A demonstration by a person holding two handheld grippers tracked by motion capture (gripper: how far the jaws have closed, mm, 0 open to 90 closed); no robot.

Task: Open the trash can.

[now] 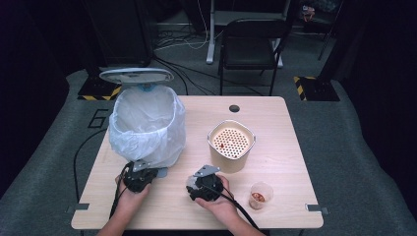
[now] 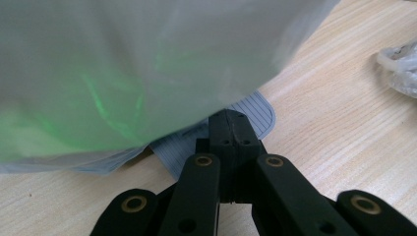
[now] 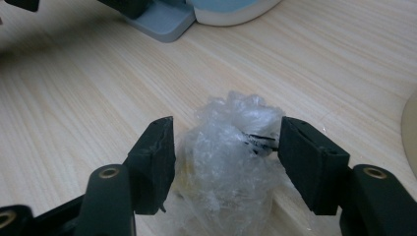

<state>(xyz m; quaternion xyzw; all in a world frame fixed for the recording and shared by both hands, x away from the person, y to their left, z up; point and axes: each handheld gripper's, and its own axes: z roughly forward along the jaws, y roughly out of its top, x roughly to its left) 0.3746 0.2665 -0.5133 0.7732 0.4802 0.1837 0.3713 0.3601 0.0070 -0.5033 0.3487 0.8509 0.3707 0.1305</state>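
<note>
Pale wood table point(image 1: 275, 162), high view: lined bin point(image 1: 147, 125) upper left, both grippers low centre. Left gripper view: left gripper point(image 2: 231, 132) clenched, pressing the bin's pedal point(image 2: 255, 110), lid point(image 1: 136, 75) up. Right gripper view: right gripper point(image 3: 223, 147) spread around crumpled plastic wrap point(image 3: 231, 147), probably not yet gripped; binning remains.

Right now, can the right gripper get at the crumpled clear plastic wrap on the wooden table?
Probably yes: the right gripper is open with its fingers either side of the crumpled clear plastic wrap, nothing between.

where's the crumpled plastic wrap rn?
The crumpled plastic wrap lies on the table between the open jaws of the right tool, in the right gripper view; the bin pedal is beyond it.
</note>
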